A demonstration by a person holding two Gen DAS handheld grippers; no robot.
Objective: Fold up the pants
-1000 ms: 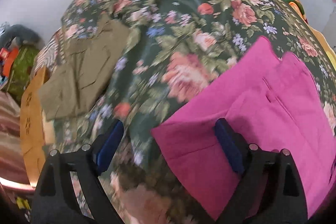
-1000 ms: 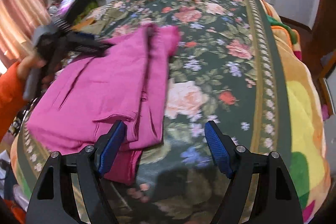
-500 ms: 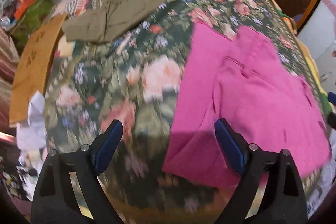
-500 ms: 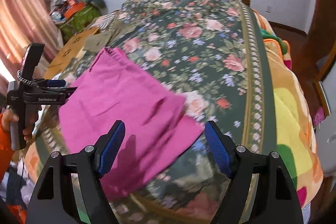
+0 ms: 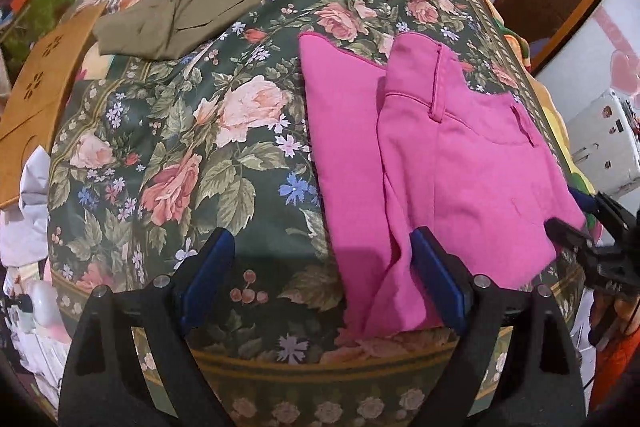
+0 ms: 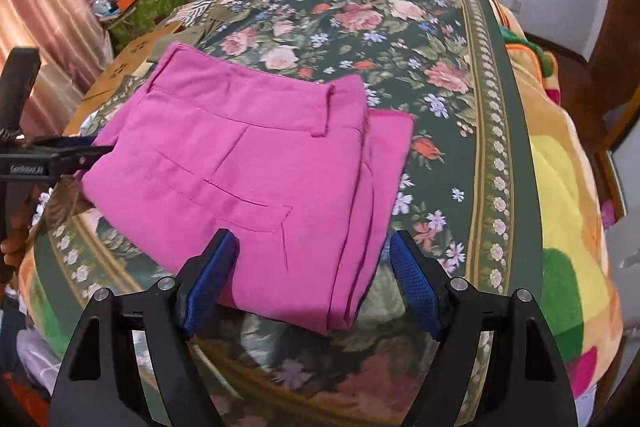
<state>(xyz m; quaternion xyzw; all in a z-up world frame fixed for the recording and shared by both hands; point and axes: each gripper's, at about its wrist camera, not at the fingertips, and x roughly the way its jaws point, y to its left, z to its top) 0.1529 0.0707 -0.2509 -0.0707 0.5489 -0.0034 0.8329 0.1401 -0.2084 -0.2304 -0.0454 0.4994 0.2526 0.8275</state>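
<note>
Faintly, "GenRobot.AI" lettering marks left gripper beside pink pants.

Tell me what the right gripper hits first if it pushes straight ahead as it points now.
Most likely the folded pink pants: the right gripper is open, its fingers straddling their near edge on the floral blanket. How high it sits above the fabric is unclear.
</note>
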